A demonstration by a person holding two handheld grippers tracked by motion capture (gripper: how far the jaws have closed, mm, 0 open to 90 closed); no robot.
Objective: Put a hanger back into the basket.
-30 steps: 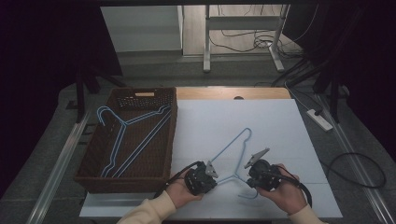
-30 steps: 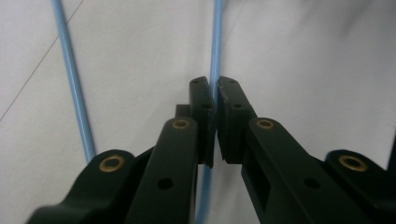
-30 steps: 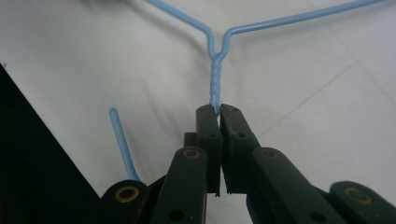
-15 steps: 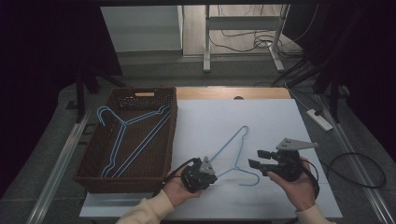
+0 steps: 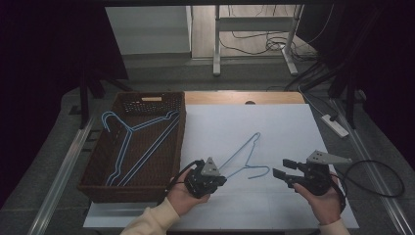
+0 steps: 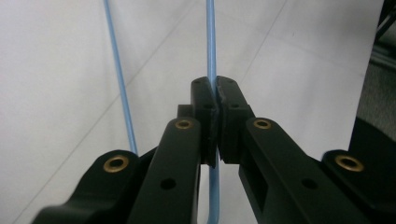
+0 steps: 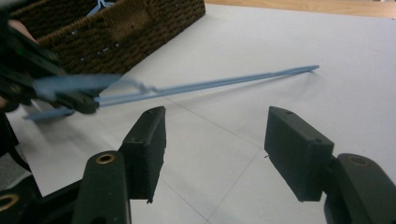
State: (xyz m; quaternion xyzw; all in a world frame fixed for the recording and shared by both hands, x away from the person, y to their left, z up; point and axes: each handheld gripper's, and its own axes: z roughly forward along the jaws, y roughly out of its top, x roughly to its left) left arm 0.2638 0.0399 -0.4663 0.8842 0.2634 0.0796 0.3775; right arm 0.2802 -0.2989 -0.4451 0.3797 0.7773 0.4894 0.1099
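A light blue wire hanger lies on the white table cover, its hook toward the far side. My left gripper is shut on the near end of its wire; in the left gripper view the pads pinch the blue wire. My right gripper is to the right of the hanger, apart from it. Its jaws have just been opening and stand wide with nothing between them. In the right gripper view the hanger stretches ahead, with the left gripper at its left end.
A brown wicker basket with several blue hangers sits left of the cover; its corner appears in the right gripper view. A power strip and a black cable lie right of the table.
My right gripper let go of the hanger, opened, and drew away to the right. The left gripper kept its grip and rose slightly with the hanger's near end.
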